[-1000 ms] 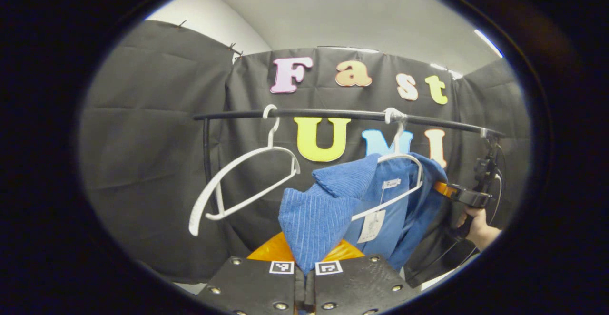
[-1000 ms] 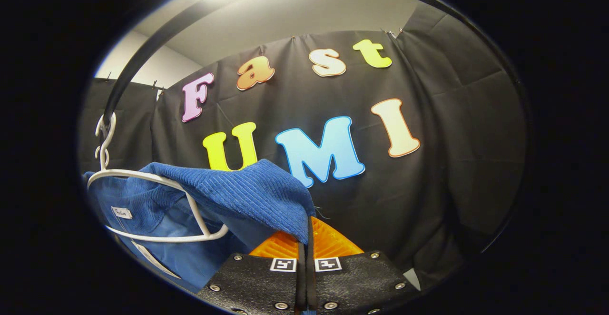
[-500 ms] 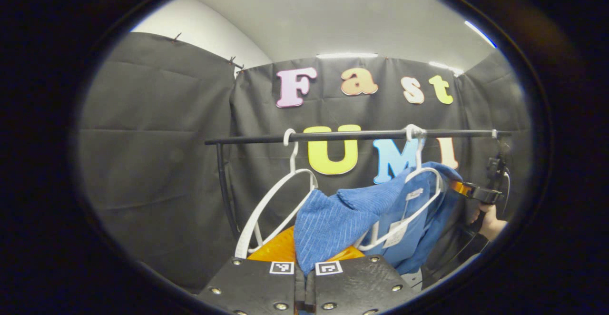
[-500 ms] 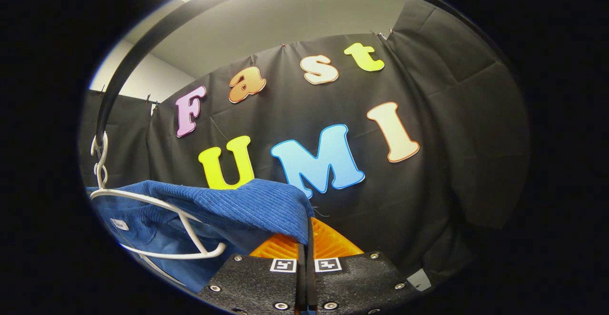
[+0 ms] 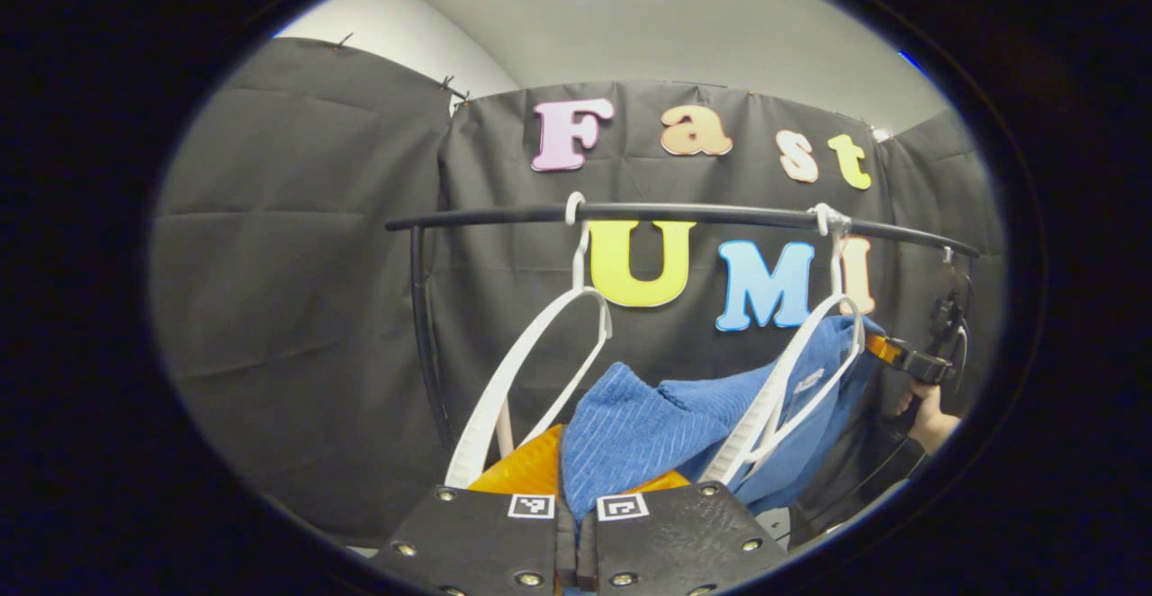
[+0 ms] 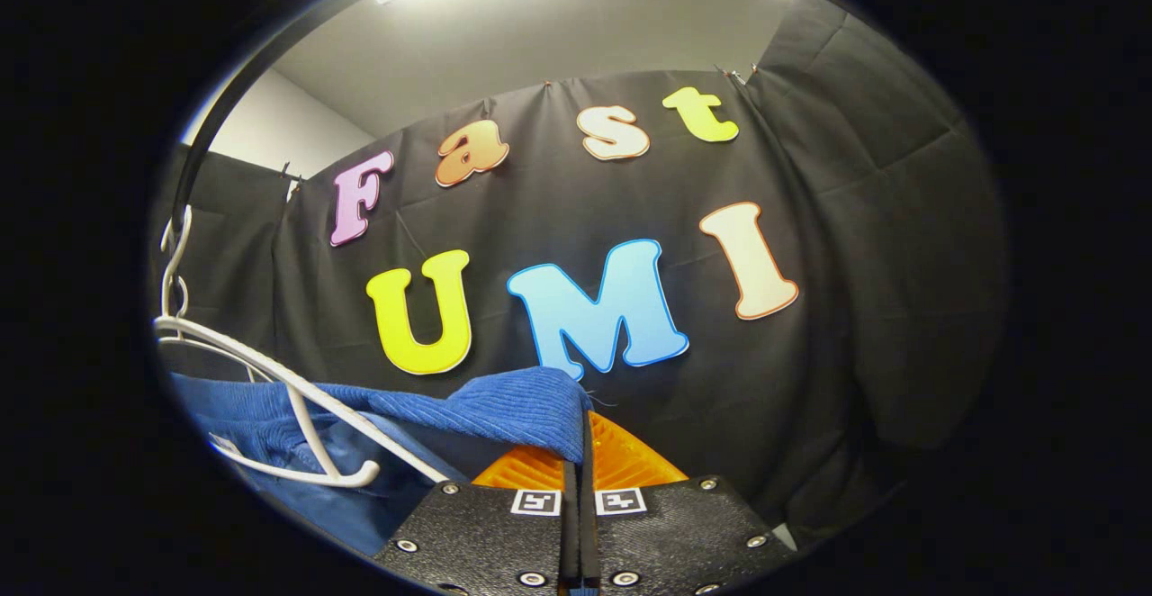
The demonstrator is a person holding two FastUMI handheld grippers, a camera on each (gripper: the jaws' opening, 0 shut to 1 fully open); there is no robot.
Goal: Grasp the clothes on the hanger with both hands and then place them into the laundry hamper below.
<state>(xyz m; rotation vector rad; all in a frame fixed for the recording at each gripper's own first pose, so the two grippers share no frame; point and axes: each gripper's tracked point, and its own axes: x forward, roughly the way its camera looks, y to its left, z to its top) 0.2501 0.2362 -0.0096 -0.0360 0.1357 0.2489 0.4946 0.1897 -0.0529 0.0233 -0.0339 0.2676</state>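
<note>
Starting with the left gripper view, the left gripper is seen at the bottom with its jaws clenched on a fold of the blue ribbed corduroy garment, the cloth being pinched between the two fingers and rising from them toward the white plastic hanger on the right. That hanger is hooked on the black horizontal metal rail, and the garment's far shoulder is draped over it, so the piece is judged to be only half freed; it is held at both ends so that it can be lifted clear without dragging the hanger. A second, bare white plastic hanger is hung from the same rail, just beside the garment on its left. Farther off at the right edge, the right gripper is seen at the garment's other shoulder, carried by a person's hand. In the right gripper view, the right gripper is shown with its jaws closed on the garment's ribbed edge, which is stretched leftward across the loaded hanger. The laundry hamper is understood from the task to lie below, so a lift off the hanger followed by a lowering is judged to be what remains.
</note>
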